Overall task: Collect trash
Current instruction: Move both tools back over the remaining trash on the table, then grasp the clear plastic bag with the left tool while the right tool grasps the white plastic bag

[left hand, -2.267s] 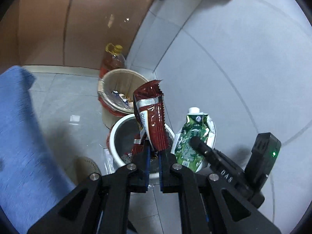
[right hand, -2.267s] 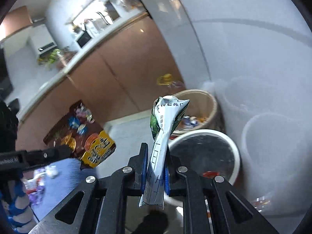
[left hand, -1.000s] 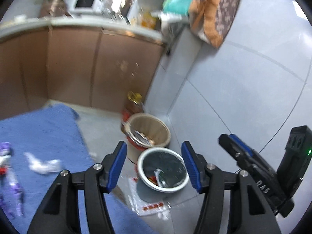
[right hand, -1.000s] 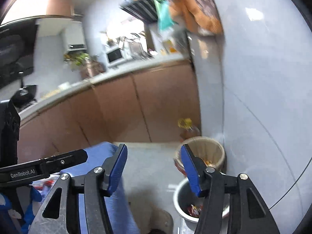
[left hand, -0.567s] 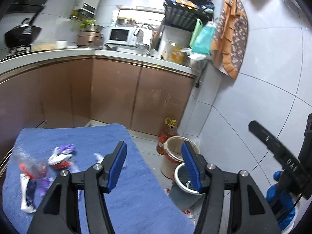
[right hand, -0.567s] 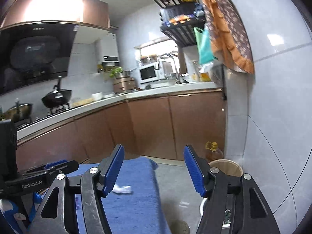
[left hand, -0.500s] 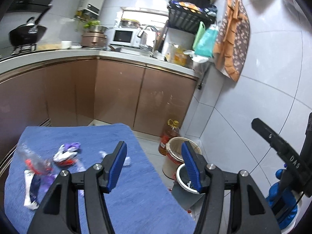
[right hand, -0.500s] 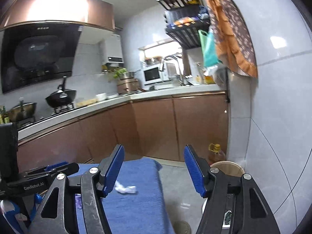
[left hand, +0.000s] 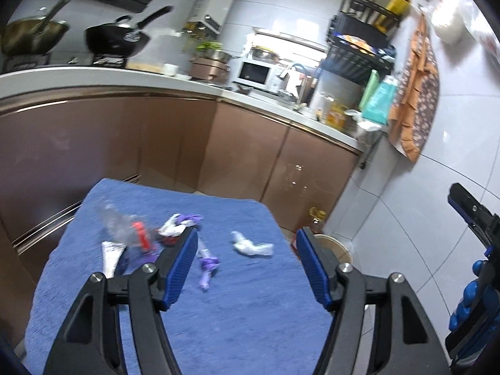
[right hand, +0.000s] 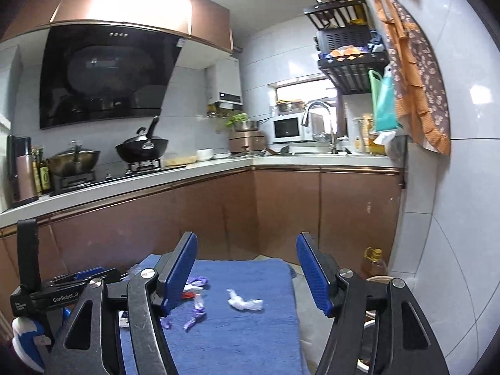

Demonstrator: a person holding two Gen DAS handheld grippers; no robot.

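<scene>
Both the left gripper [left hand: 247, 265] and right gripper [right hand: 247, 268] hang with fingers spread, empty; the flimsy white wrapper [left hand: 251, 247] could slip a shallow pinch

A crumpled white tissue [left hand: 251, 246] lies alone on the blue cloth, right of centre in the left wrist view. To its left, a twisted purple wrapper [left hand: 207, 265] lies lengthwise. Further left sits a blurred cluster: a purple-and-white wrapper [left hand: 179, 223], a clear plastic piece with a red label [left hand: 125, 229], and a flat white packet [left hand: 110, 256]. A beige bin's rim [left hand: 329, 245] shows lower right.
</scene>
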